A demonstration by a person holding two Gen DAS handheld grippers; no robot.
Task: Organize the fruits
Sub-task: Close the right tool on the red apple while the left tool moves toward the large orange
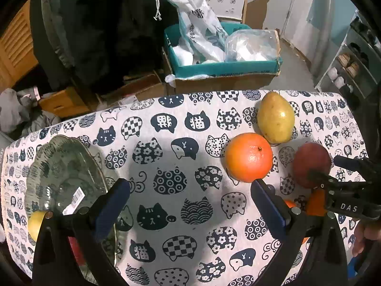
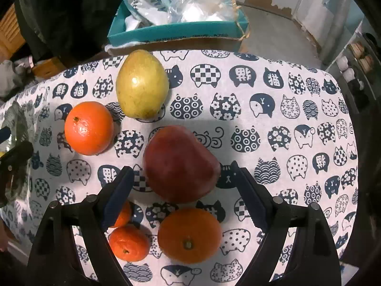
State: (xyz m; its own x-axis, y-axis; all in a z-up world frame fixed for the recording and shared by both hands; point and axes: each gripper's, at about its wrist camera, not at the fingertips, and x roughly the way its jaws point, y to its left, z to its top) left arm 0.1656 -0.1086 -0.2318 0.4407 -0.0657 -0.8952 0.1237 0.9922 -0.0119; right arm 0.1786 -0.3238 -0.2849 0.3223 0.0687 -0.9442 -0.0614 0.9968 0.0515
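Surface: cat-print tablecloth (image 2: 262,109)
Right gripper (image 2: 183,190): spread around dark-red pear-shaped fruit (image 2: 181,164), not clamping
Left gripper (image 1: 190,205): spread, empty

The table (image 2: 273,143) is covered by a patterned cloth (image 1: 178,143). A glass plate (image 1: 66,166) is placed at its left end, with a small fruit (image 1: 35,224) at the plate's near edge. The fruit group is laid right of centre: a pear (image 2: 142,84) is set farthest back, an orange (image 2: 89,128) just left of and before it, an apple (image 2: 181,164) to the right and nearer. Before the apple a large orange (image 2: 189,234) is found, with two small mandarins (image 2: 129,243) to its left. Behind the table a box (image 1: 226,68) of bags is located on the floor.
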